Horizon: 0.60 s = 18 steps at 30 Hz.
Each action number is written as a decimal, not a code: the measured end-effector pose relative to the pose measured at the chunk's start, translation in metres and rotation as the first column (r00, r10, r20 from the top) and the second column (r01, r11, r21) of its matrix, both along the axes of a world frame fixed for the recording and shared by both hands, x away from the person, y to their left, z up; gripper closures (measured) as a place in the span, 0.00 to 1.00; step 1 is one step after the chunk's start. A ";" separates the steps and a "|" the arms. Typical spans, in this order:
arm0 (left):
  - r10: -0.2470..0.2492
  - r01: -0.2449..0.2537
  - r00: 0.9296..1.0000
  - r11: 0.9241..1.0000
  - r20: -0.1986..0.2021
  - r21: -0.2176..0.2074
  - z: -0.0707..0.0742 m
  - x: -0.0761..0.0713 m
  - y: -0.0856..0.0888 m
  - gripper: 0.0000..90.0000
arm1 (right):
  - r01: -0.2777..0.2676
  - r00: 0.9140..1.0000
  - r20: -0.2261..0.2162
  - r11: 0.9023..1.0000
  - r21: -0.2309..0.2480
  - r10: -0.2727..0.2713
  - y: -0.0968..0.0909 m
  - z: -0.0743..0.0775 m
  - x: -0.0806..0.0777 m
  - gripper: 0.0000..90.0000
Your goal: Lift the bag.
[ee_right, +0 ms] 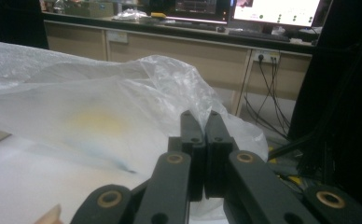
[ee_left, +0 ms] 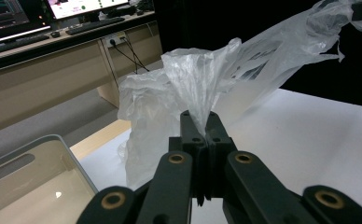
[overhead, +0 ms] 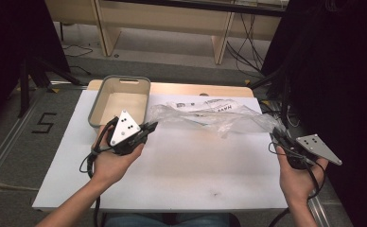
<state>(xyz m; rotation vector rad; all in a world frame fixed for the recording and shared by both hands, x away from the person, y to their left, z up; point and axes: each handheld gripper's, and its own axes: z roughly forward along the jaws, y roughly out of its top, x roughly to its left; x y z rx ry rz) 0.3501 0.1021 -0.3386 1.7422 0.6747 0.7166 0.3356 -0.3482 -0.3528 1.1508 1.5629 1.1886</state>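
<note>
A clear plastic bag (overhead: pixel 214 116) stretches across the far half of the white table (overhead: pixel 181 170), held up off the surface at both ends. The left gripper (overhead: pixel 151 126) has its jaws closed tight on a pinched corner of the film, seen bunching upward in the left gripper view (ee_left: pixel 198 84). The right gripper (overhead: pixel 277 134) also has its jaws clamped on the bag's opposite edge (ee_right: pixel 123 107). A grey plastic bin (overhead: pixel 120 82) sits empty just beyond the left gripper.
</note>
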 end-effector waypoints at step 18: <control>-0.004 0.006 0.999 0.999 0.042 -0.041 0.007 0.001 0.002 0.99 | -0.009 1.000 0.012 1.000 0.013 0.009 0.002 0.005 0.001 0.99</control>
